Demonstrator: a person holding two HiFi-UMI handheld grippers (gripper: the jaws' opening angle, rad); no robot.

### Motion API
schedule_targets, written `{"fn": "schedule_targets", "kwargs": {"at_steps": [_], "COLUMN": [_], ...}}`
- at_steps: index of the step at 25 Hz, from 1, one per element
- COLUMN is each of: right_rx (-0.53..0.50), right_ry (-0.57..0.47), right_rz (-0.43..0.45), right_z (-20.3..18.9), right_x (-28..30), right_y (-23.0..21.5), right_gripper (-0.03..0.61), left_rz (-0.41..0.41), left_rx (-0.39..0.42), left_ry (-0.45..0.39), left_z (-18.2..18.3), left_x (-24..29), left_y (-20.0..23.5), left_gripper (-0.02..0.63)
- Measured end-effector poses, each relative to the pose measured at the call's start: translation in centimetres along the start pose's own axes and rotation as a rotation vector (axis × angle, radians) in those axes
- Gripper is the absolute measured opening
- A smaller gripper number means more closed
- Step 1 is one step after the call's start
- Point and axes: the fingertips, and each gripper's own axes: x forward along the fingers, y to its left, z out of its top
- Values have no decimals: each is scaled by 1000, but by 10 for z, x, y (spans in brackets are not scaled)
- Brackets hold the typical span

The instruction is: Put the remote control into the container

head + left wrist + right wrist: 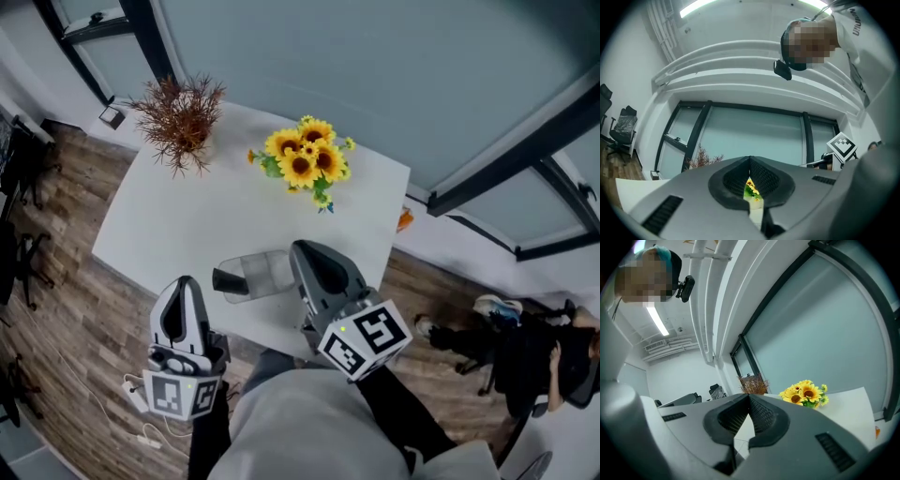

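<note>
A clear plastic container (265,273) rests on the white table (178,220) near its front edge. The dark remote control (230,280) shows at the container's left end, seemingly inside it. My right gripper (298,247) hovers at the container's right side, hides part of it, and is shut with nothing held. My left gripper (184,281) is off the table's front edge, left of the container, and its jaws meet with nothing between them. The left gripper view shows closed jaws (750,159) aimed over the table. The right gripper view also shows closed jaws (749,396).
Sunflowers (307,161) stand at the table's far middle and a dried brown plant (180,117) at its far left corner. Glass walls lie behind. Office chairs (23,169) stand left, a seated person (525,347) right, and a white cable (141,408) lies on the wooden floor.
</note>
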Motion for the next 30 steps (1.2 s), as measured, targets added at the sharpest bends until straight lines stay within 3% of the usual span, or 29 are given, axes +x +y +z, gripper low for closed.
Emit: {"fn": "schedule_targets", "kwargs": {"at_steps": [12, 30], "right_rx": [-38, -66], "right_ry": [-12, 13], "right_rz": [73, 53], "right_z": [7, 1], "right_x": [-7, -9], "right_y": [25, 23], "right_gripper": [5, 5], "left_rz": [35, 57], "left_rx": [-15, -37], "left_ry": [4, 19], "left_z": [2, -1], "left_x": [-16, -21], "left_y": [-7, 1], "left_gripper": [8, 8]}}
